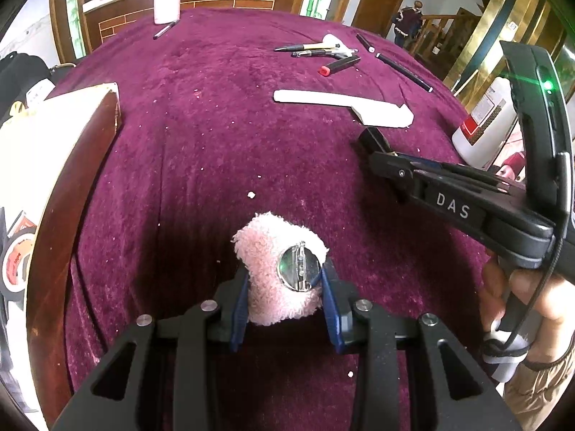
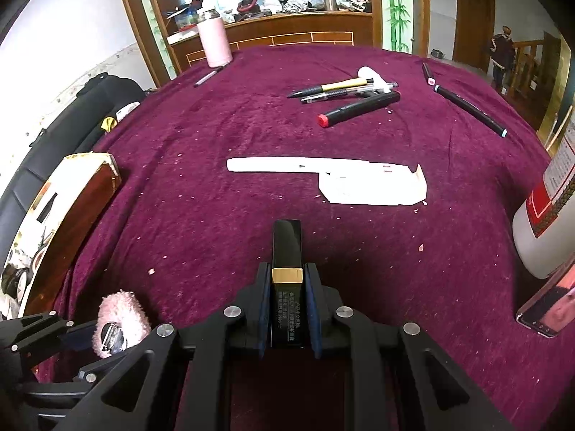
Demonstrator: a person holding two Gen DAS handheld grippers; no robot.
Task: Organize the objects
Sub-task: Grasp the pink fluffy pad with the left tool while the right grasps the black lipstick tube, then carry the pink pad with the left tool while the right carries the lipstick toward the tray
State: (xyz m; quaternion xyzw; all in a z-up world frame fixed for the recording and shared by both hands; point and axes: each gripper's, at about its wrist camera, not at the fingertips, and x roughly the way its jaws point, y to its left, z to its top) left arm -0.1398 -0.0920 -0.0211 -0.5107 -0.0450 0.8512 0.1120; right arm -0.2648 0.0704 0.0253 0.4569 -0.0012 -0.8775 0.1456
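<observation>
You are working over a round table (image 2: 222, 194) draped in deep purple velvet, and every place here is given relative to the flat white plastic strip (image 2: 323, 176) lying near its middle.

Far to the left of the strip, at the table's edge, sits a dark red box with a pale top (image 2: 72, 194). It looks like a possible destination for the loose items, though that is a guess.

Nearer you than the strip and to its left, your left gripper (image 1: 285, 280) is closed on a fluffy pink brooch (image 1: 278, 269). The blue pads (image 1: 242, 298) press its soft sides, and its round metal back with the pin faces the camera. It appears lifted just clear of the cloth, so the fur takes the squeeze rather than the pin.

Directly in front of the strip, on your side, your right gripper (image 2: 287, 305) is clamped narrow on a black lipstick tube (image 2: 286, 273) with a gold band. The tube lies lengthwise between the fingers, tip pointing toward the strip, which keeps a slim, smooth case from twisting out.

Beyond the strip lie several pens (image 2: 334, 91) and a black marker with a red end (image 2: 359, 109), still scattered. At the far left rim beyond it stands a pale pink bottle (image 2: 214, 41).

Right of the strip, a long black pen (image 2: 470, 109) lies alone, and farther right stand a white bottle with a red label (image 2: 546, 208) and a phone (image 2: 550, 305).
</observation>
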